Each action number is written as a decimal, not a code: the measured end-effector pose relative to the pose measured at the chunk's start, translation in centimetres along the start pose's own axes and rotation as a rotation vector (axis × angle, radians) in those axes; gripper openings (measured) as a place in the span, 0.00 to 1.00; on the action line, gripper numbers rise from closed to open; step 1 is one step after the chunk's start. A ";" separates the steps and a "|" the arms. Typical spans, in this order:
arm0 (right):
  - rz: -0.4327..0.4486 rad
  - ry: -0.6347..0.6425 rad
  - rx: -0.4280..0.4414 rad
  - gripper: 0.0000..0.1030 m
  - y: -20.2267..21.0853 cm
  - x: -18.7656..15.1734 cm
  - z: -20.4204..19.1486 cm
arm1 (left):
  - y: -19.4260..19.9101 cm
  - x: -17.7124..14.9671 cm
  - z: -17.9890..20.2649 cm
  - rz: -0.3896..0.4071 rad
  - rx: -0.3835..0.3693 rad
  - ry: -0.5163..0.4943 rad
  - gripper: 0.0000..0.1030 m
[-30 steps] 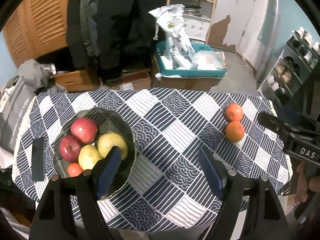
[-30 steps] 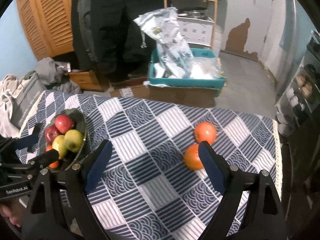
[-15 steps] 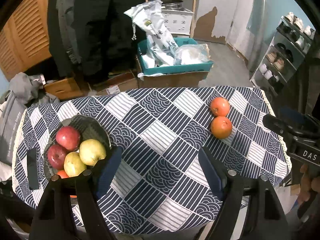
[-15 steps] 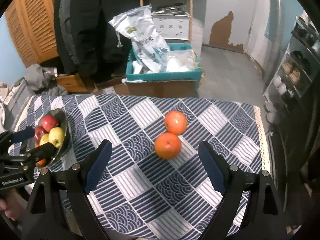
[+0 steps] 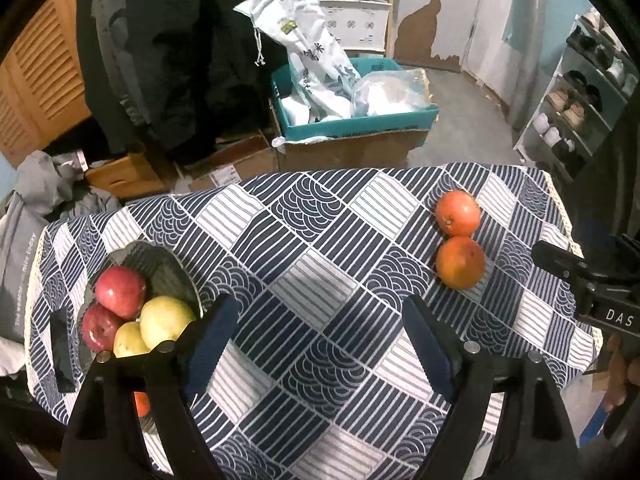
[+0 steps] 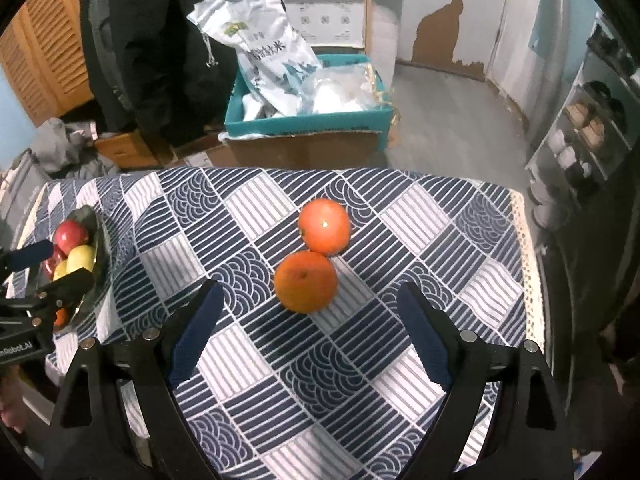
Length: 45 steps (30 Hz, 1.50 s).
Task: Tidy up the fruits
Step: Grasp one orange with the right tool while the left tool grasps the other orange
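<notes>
Two oranges touch each other on the patterned tablecloth, a near orange (image 6: 306,281) and a far orange (image 6: 324,226). In the left wrist view they are the near orange (image 5: 460,262) and far orange (image 5: 457,213) at the right. A dark bowl (image 5: 160,264) at the left holds red apples (image 5: 120,292), yellow apples (image 5: 166,322) and a small orange fruit. My right gripper (image 6: 310,326) hangs open just short of the near orange, nothing between its jaws. My left gripper (image 5: 320,338) is over bare cloth beside the bowl, its jaws opening and empty.
The tablecloth (image 5: 316,248) ends at a fringed right edge (image 6: 528,264). A dark flat object (image 5: 62,356) lies left of the bowl. Behind the table stand a teal box of bags (image 5: 352,116), cardboard boxes, hanging dark coats and a shoe rack (image 5: 580,96).
Both views have slid right across the table. The oranges have come between the right gripper's fingers and look bigger. The bowl has drifted to the left edge of both views.
</notes>
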State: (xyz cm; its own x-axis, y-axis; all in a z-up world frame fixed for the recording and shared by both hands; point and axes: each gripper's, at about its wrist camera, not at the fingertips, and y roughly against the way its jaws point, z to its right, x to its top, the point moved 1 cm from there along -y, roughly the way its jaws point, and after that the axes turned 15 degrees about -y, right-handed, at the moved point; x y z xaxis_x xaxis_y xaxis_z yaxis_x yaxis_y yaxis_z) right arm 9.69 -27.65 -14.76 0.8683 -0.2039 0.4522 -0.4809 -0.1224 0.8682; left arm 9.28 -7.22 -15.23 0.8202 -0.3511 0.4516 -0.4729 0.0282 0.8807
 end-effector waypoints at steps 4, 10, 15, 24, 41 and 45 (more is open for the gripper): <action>-0.029 -0.010 -0.004 0.86 -2.3 1.3 0.3 | -1.8 1.2 0.1 -0.014 -0.003 -0.010 0.83; -0.095 -0.020 0.002 0.86 -6.4 2.8 0.3 | -5.1 3.3 0.1 -0.045 -0.016 -0.024 0.83; -0.133 -0.004 -0.037 0.86 -9.6 3.6 0.4 | -8.0 4.5 -0.3 -0.073 -0.042 -0.001 0.83; -0.184 0.005 -0.049 0.86 -14.1 4.9 0.6 | -12.6 5.9 -0.5 -0.119 -0.090 0.025 0.83; -0.186 -0.001 -0.045 0.59 -16.1 4.3 0.8 | -14.8 6.7 0.4 -0.139 -0.143 0.043 0.83; -0.135 -0.017 -0.049 0.59 -14.5 4.4 1.4 | -14.1 6.8 1.6 -0.129 -0.162 0.023 0.83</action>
State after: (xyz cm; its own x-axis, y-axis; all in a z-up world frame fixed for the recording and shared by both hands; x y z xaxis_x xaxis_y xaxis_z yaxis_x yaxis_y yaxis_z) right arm 20.30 -28.12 -25.68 0.9223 -0.2055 0.3272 -0.3528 -0.1024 0.9301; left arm 21.03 -11.55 -24.77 0.8788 -0.3397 0.3350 -0.3067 0.1355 0.9421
